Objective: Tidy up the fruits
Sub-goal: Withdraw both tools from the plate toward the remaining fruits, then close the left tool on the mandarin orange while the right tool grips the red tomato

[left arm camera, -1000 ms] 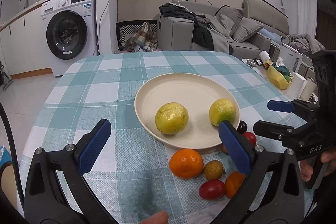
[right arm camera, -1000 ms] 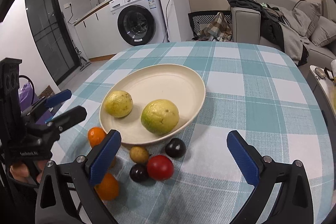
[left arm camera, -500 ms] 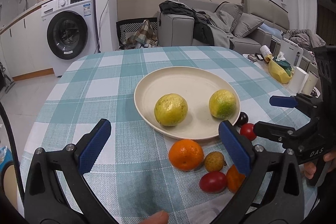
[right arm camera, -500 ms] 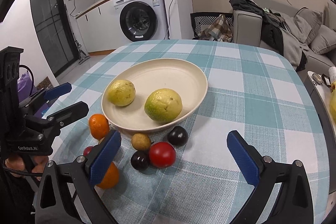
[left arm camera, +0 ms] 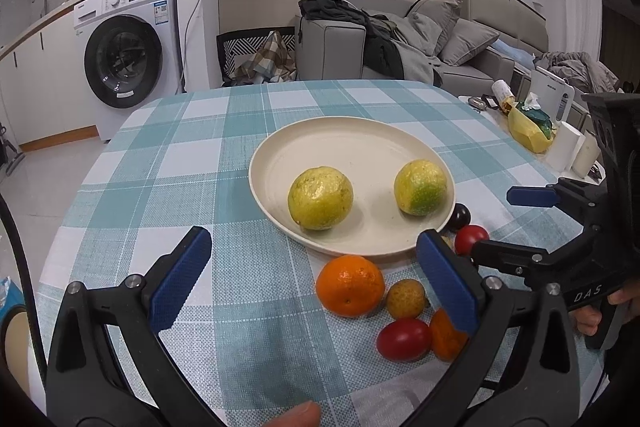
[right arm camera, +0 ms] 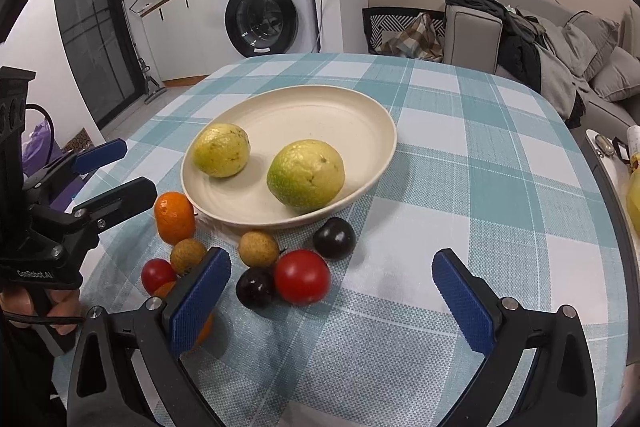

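Loose fruits sit clustered on the surface [right arm camera: 460, 163] against the plate's [right arm camera: 372, 115] near rim. The orange [left arm camera: 350, 285] lies just ahead of the left gripper [left arm camera: 316, 283], between its pads; the red tomato [right arm camera: 302, 277] is nearer the right gripper [right arm camera: 332, 307]. Both grippers are wide apart, apparently touching nothing.

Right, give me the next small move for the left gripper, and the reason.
Probably ease the left gripper forward and down around the orange. Its jaws stand wide open and empty, the orange sits on the cloth just ahead between them, outside the plate, where only two yellow-green fruits lie. The right gripper is also open, nearer the red tomato.
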